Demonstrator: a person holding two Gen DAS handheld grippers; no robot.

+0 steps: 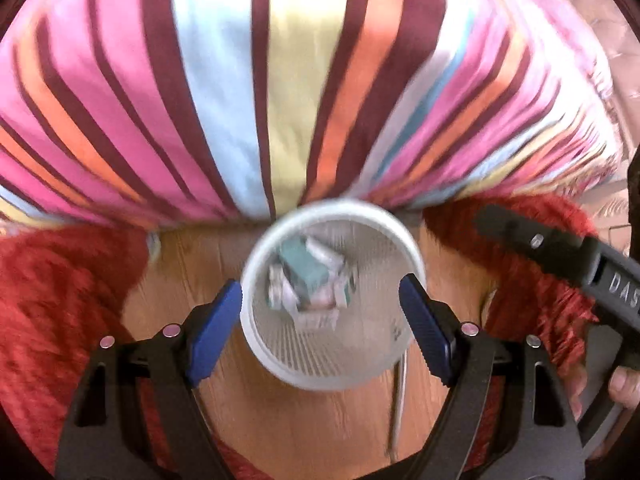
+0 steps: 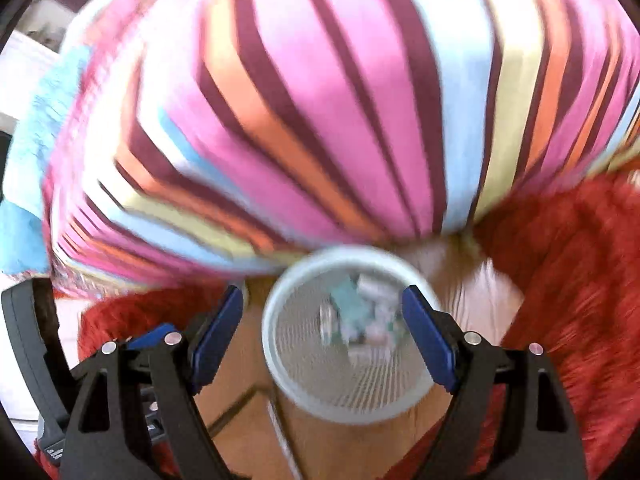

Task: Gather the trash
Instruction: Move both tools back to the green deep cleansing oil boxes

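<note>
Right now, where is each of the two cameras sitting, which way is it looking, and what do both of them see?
Left wrist view: on the left gripper, looking steeply down into the white bin on the wooden floor; its own open blue fingers show, plus the right gripper's body and a hand at the right edge.
Right wrist view: on the right gripper, looking down at the bin; its open fingers show, the left gripper's body at the left edge.
Both share the bin with paper trash, the striped bedding and the red rug.
</note>
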